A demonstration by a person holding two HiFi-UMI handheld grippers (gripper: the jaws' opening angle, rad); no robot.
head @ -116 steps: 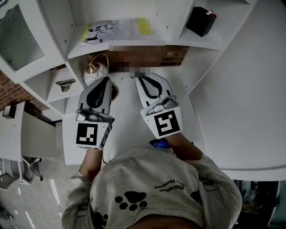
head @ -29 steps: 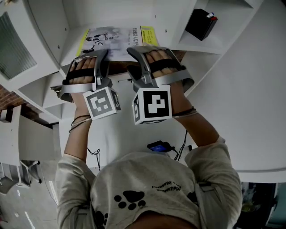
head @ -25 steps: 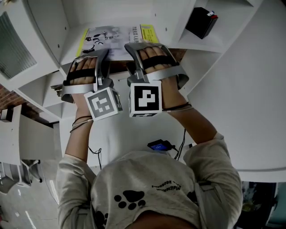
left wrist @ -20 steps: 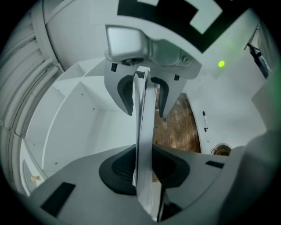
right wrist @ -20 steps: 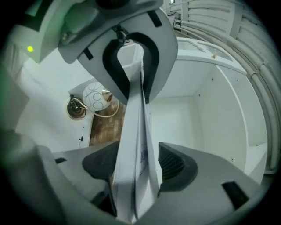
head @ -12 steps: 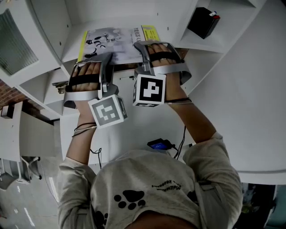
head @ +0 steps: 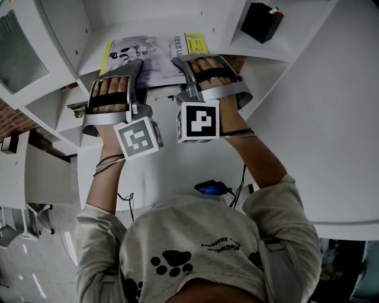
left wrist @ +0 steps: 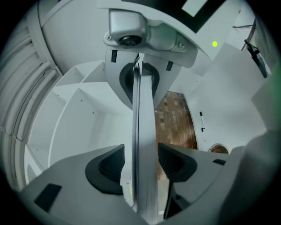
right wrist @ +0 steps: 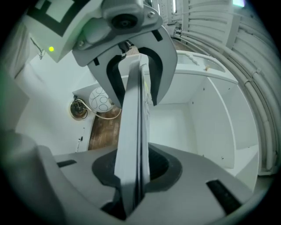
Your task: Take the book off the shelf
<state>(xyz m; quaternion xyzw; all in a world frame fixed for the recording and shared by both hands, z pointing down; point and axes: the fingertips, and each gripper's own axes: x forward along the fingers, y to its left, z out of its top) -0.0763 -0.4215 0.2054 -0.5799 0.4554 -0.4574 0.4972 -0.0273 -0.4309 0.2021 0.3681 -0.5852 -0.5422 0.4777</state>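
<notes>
A white shelf unit (head: 154, 15) is standing against a brick wall (head: 13, 121). A white desk (head: 172, 171) is sitting below the unit, and grey floor (head: 35, 260) is showing to its left.

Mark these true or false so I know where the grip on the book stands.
1. The right gripper is shut on the book. True; its jaws have just been closing, with the book's edge between them.
2. The left gripper pinches the book. False: its jaws have just been opening, and the book's edge stands between them with a gap on each side.
3. The book stands upright on the shelf. False: it lies flat, cover up.
4. A black box sits in a compartment to the right of the book's, as the head view shows it. True.
</notes>
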